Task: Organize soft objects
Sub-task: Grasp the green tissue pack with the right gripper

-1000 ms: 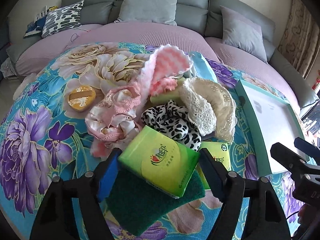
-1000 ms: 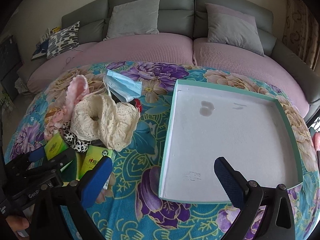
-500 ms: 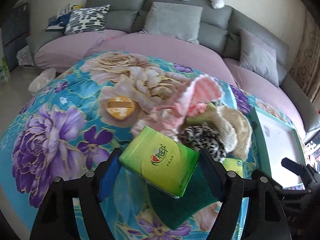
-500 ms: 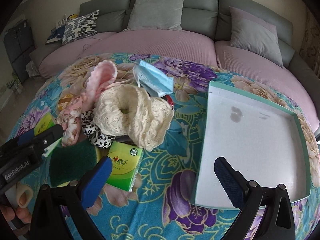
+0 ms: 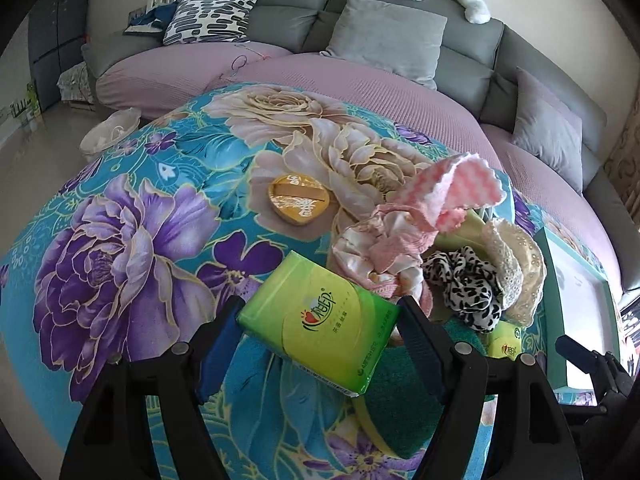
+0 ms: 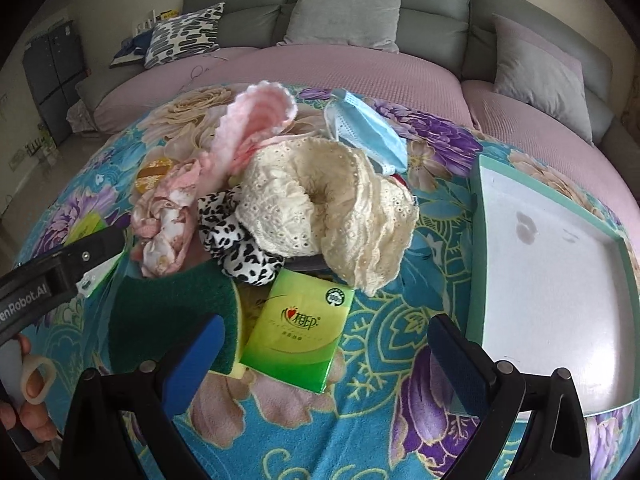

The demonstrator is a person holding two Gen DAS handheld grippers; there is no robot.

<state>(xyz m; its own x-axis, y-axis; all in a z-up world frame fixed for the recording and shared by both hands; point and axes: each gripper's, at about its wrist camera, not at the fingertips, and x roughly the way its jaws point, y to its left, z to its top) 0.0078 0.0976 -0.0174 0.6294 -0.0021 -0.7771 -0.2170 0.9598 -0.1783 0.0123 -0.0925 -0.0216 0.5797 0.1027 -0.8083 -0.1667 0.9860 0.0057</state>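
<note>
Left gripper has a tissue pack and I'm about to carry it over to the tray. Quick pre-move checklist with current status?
1. Left gripper grip on held tissue pack: ok, clamped at both ends, clear of the cloth.
2. Pack level: not ok, tilted.
3. Tray has room: ok, nothing inside.
4. Right gripper free: ok, open, holding nothing.
5. Path clear: cannot tell; cream lace scrunchie pile lies between.
6. Second tissue pack undisturbed: ok, flat beside green sponge.

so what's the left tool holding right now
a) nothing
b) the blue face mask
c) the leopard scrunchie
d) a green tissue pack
d, the left tool is clamped on a green tissue pack, lifted clear of the green scouring sponge below it.
</note>
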